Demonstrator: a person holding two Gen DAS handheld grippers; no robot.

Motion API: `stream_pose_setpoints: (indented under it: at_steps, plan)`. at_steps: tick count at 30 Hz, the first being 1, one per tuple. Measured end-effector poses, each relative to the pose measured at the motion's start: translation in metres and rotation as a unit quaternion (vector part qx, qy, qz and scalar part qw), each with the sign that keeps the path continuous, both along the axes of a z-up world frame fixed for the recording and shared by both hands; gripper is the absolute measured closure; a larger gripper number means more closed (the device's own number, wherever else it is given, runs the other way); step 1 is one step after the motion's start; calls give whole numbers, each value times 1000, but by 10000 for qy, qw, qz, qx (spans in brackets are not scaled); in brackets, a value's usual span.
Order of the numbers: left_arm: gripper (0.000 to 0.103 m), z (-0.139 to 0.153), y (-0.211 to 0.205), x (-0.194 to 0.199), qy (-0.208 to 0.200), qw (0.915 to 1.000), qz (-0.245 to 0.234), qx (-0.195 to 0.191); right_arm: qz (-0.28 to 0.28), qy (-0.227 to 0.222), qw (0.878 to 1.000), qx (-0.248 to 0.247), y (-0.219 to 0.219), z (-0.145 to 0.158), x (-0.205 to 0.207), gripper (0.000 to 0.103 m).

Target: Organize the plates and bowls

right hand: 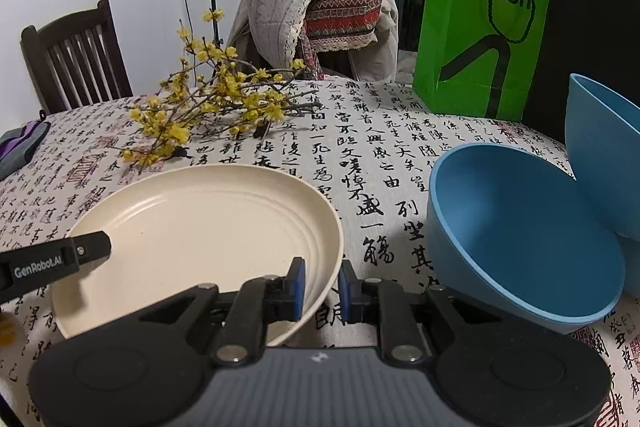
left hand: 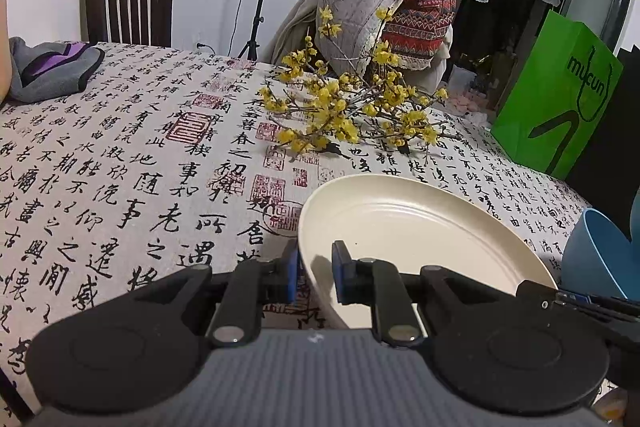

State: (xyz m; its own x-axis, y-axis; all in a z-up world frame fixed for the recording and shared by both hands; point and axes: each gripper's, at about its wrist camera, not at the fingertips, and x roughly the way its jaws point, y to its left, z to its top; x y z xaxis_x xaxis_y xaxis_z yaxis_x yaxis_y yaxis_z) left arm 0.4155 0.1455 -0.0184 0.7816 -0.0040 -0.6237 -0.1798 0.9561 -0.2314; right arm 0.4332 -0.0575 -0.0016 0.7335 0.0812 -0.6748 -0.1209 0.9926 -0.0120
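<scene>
Across the desk [right hand: 400, 131], draped in a white cloth printed with black calligraphy, lies the working set. Largest of the task's things is the round cream plate with concentric ridges [right hand: 208, 219], resting near the front edge. Each tool straddles its rim from an opposite side: the left tool [left hand: 316, 275] is clamped on the left rim, one blue pad inside and one outside, and the right tool [right hand: 322, 291] is likewise closed on the right rim. To the plate's right, well apart, sits a matte blue bowl tilted on its side [right hand: 520, 227]; a second blue bowl [right hand: 604, 155] leans against it behind. A sprig of yellow blossoms [right hand: 208, 107] lies beyond the plate.

Handling, as judged: the plate appears stiff, light and plastic-like, unlikely to shatter yet smooth enough to slip. The thin raised rim is the natural hold; a two-sided grip should keep it level. The bowls' thin lips offer the same purchase.
</scene>
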Motion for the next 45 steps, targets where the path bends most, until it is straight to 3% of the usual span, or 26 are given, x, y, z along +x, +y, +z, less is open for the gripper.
stream_pose_setpoints:
  at_steps: [20,24,28,33,45]
  plan:
    - [86,-9,1,6,300,9995,67,73,22,568,9982,212,-5,-7,17,85]
    - [86,-10,1,7,313,9995,67,86,-103,592,9981,128,-4,-8,29,77]
    - [86,-10,0,7,307,9995,53,102,-117,589,9982,77,-2,-8,38,77]
    - [86,-10,-1,7,306,9995,49,115,15,598,9980,182,0,-9,42,82]
    - [84,-11,1,7,320,9993,73,180,274,322,9989,-188,4,-6,26,90]
